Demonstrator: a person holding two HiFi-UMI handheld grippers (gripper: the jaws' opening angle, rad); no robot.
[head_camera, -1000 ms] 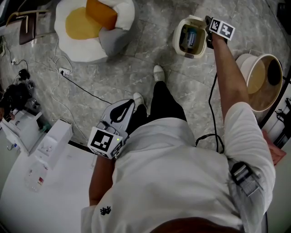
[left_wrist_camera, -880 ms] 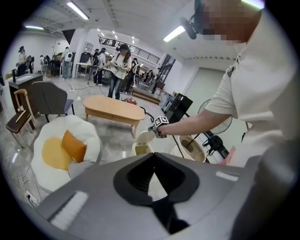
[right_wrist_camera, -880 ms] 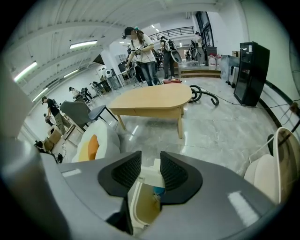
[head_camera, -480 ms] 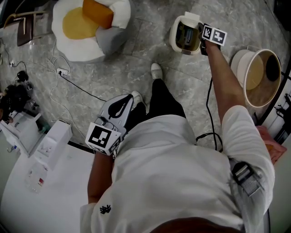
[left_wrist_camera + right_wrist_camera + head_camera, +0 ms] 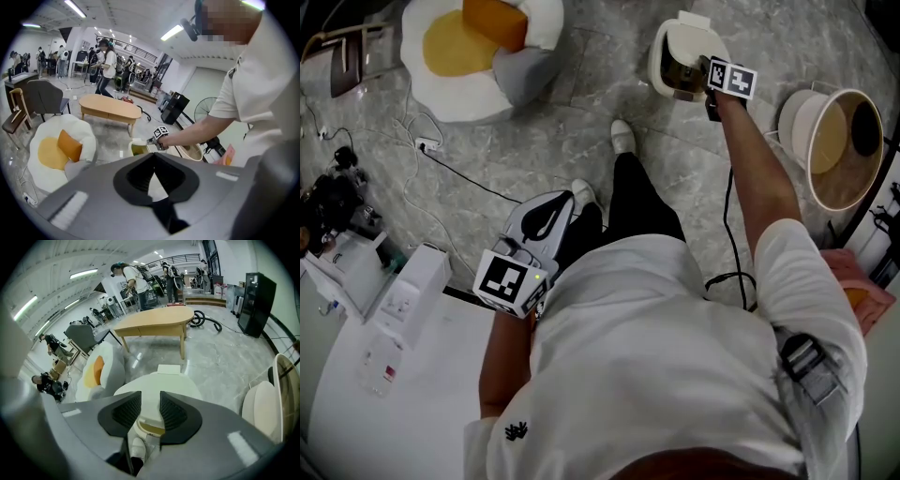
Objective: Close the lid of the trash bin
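Observation:
The cream trash bin point(image 5: 666, 70) stands on the stone floor ahead of the person. Its white lid point(image 5: 686, 39) is tilted low over the opening, with a yellowish slit point(image 5: 149, 428) still showing under the front edge. My right gripper point(image 5: 709, 86) rests at the bin's front right rim. In the right gripper view its jaws point(image 5: 150, 408) lie over the lid point(image 5: 159, 385), a narrow gap apart, pinching nothing. My left gripper point(image 5: 546, 225) hangs by the person's hip, far from the bin, jaws point(image 5: 153, 157) meeting at the tips and empty.
A round tub with a white lid point(image 5: 839, 150) stands right of the bin. An egg-shaped floor cushion point(image 5: 478, 47) lies at the left, with cables point(image 5: 441, 159) trailing across the floor. A white table point(image 5: 384, 375) is at the lower left. A wooden table point(image 5: 154, 322) stands beyond the bin.
The lid has swung down from upright to nearly flat over the bin. My right gripper moved left and down along the rim with it. The left gripper barely moved.

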